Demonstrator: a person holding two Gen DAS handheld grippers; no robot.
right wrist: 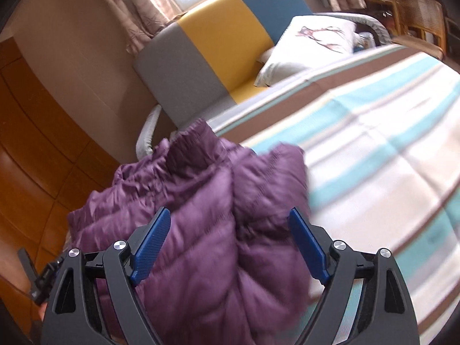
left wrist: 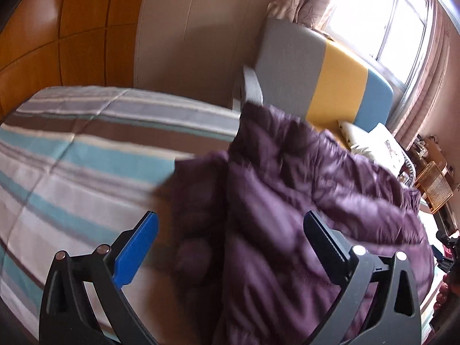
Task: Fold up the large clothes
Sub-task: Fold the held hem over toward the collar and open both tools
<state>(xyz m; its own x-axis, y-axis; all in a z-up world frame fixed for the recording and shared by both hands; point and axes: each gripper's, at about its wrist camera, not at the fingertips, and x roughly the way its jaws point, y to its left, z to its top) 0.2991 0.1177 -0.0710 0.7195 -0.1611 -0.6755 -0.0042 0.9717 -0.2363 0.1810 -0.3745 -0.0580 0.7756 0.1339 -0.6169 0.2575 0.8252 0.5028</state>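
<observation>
A purple quilted puffer jacket (left wrist: 302, 172) lies bunched on the striped bed cover (left wrist: 72, 158). My left gripper (left wrist: 230, 218) hovers over its near edge with the jaws wide apart. The blue left pad (left wrist: 138, 247) stands over bare bed cover, and the dark right finger (left wrist: 327, 244) is over the jacket, neither pressing on it. In the right wrist view the jacket (right wrist: 201, 187) fills the space between the fingers of my right gripper (right wrist: 229, 212). That gripper is open, with both blue pads (right wrist: 152, 241) clear of the fabric. The jacket looks motion-blurred in both views.
A grey, yellow and blue sofa (left wrist: 330, 72) stands behind the bed, with a white printed pillow (right wrist: 310, 46) on it. Wooden wardrobe doors (left wrist: 72, 28) line the wall. A wicker chair (right wrist: 417, 11) is at the far side. The striped bed cover (right wrist: 373, 143) spreads beside the jacket.
</observation>
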